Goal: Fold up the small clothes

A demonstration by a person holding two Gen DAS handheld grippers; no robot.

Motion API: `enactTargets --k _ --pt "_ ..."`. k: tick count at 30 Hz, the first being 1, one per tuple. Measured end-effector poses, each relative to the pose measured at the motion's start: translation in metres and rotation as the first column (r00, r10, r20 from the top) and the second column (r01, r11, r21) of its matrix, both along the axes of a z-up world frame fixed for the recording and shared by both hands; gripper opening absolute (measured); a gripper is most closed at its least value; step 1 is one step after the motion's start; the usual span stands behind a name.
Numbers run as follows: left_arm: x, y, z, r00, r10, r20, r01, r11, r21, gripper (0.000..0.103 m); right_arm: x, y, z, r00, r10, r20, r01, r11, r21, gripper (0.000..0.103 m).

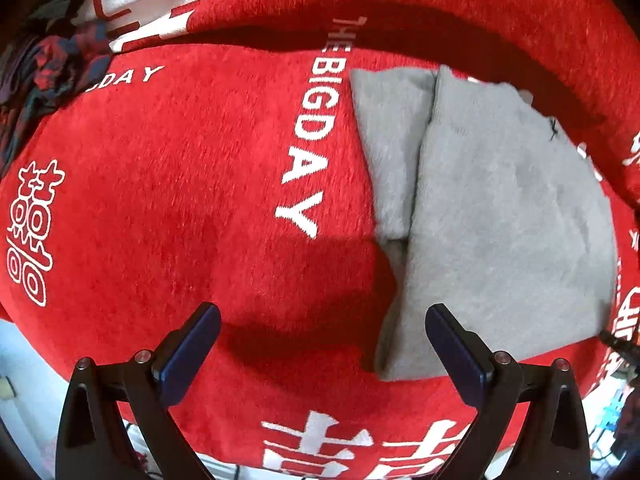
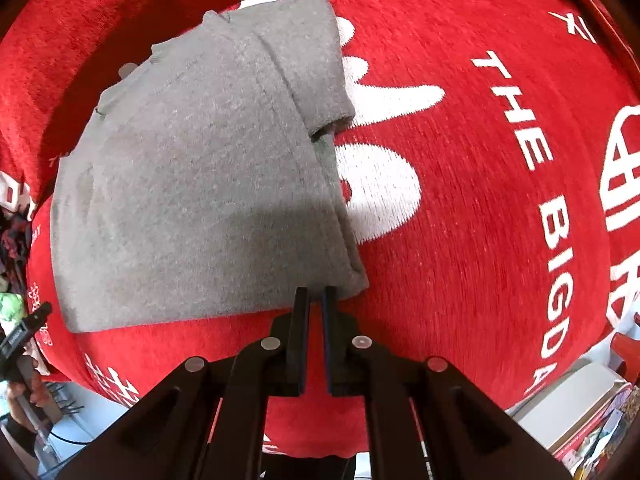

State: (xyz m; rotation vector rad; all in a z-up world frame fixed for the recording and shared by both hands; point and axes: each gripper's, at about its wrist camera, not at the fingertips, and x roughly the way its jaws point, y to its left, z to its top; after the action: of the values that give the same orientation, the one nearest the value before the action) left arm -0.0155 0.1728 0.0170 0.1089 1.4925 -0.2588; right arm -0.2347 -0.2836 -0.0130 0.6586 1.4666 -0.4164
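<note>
A grey folded garment (image 1: 500, 216) lies flat on a red blanket (image 1: 180, 200) with white lettering. In the right wrist view the grey garment (image 2: 200, 180) fills the left half, with a folded sleeve along its right side. My left gripper (image 1: 323, 320) hangs open above the blanket with nothing between its fingers, and its right finger (image 1: 456, 352) is over the garment's near left corner. My right gripper (image 2: 316, 294) points down at the garment's near right corner. Its jaws stand almost together, and I see no cloth pinched between them.
A heap of dark patterned clothes (image 1: 48, 64) lies at the blanket's far left. A raised fold of the blanket (image 1: 440, 4) runs behind the garment. Boxes and books (image 2: 592, 412) sit on the floor off the near right edge.
</note>
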Motion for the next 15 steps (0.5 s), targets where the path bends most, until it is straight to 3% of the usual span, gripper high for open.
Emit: enactTargets --k 9,15 --pt "-0.003 -0.020 0.013 0.999 -0.041 0.024 0.042 0.999 -0.023 0.103 0.008 0.021 0.018 0.998 -0.001 0.060 0.000 1.000 0.027 0.008" --pt "0.016 -0.023 0.014 0.998 -0.007 0.069 0.009 1.000 -0.020 0.103 0.026 0.045 0.023 0.994 0.045 0.103 -0.051 0.997 0.055 0.008"
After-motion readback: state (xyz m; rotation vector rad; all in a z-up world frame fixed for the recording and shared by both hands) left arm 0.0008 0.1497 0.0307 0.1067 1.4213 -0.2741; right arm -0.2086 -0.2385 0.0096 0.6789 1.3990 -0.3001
